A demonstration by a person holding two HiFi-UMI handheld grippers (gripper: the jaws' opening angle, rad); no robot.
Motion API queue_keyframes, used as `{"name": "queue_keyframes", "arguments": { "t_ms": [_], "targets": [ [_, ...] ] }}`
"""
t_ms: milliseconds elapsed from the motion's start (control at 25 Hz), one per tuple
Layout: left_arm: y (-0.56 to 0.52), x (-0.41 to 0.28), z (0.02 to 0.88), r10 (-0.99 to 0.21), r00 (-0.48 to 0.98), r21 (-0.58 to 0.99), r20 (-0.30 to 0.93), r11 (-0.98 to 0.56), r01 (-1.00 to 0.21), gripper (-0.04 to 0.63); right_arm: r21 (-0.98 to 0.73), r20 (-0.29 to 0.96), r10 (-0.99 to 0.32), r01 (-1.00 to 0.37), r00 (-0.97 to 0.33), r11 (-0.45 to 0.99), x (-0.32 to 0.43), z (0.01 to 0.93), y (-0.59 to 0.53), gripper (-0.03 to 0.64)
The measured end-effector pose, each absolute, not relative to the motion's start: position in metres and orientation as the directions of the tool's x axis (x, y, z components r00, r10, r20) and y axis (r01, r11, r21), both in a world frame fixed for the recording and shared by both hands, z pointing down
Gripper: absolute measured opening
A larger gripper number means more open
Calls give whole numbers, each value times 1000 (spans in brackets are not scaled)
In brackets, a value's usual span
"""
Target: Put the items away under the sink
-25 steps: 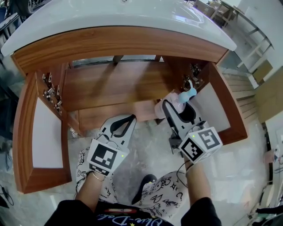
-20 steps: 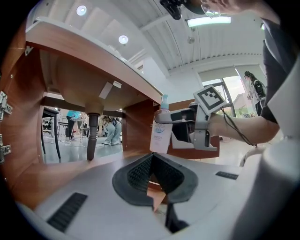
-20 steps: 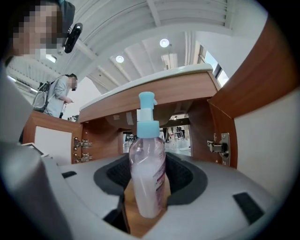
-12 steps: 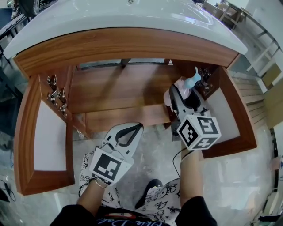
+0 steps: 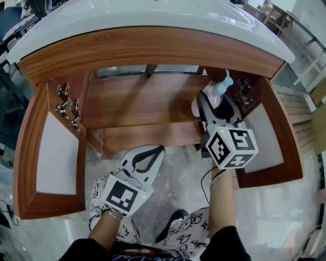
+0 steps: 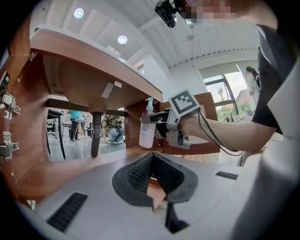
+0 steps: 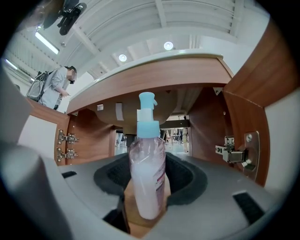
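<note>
A clear pump bottle (image 7: 147, 176) with a pale blue pump head and pinkish-white liquid inside stands upright, clamped between the jaws of the right gripper (image 7: 150, 187). It is at the right end of the open wooden cabinet (image 5: 137, 102) beneath the sink (image 5: 153, 15), near the cabinet's right side.

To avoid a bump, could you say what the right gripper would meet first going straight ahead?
Nothing close: the right gripper, holding the bottle, faces open cupboard space; depth beyond is unclear.

Our left gripper (image 5: 159, 149) and right gripper (image 5: 216, 99) are white, with black fingers (image 5: 204, 113) and marker cubes (image 5: 230, 148); we wear doodle-print trousers (image 5: 191, 224).
</note>
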State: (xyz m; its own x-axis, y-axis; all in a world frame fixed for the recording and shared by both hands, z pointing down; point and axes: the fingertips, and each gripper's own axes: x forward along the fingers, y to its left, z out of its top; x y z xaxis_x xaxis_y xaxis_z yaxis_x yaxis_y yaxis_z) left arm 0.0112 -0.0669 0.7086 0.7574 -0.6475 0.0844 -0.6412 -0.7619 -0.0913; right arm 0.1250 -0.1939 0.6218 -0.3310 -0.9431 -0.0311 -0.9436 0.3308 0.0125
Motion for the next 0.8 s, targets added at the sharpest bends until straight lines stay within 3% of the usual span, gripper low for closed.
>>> {"name": "queue_keyframes", "arguments": {
  "t_ms": [800],
  "targets": [
    [-90, 16, 709, -696, 713, -101, 78, -718, -689, 8, 5, -41, -931, -932, -363, 363, 127, 636, -230, 215]
  ]
}}
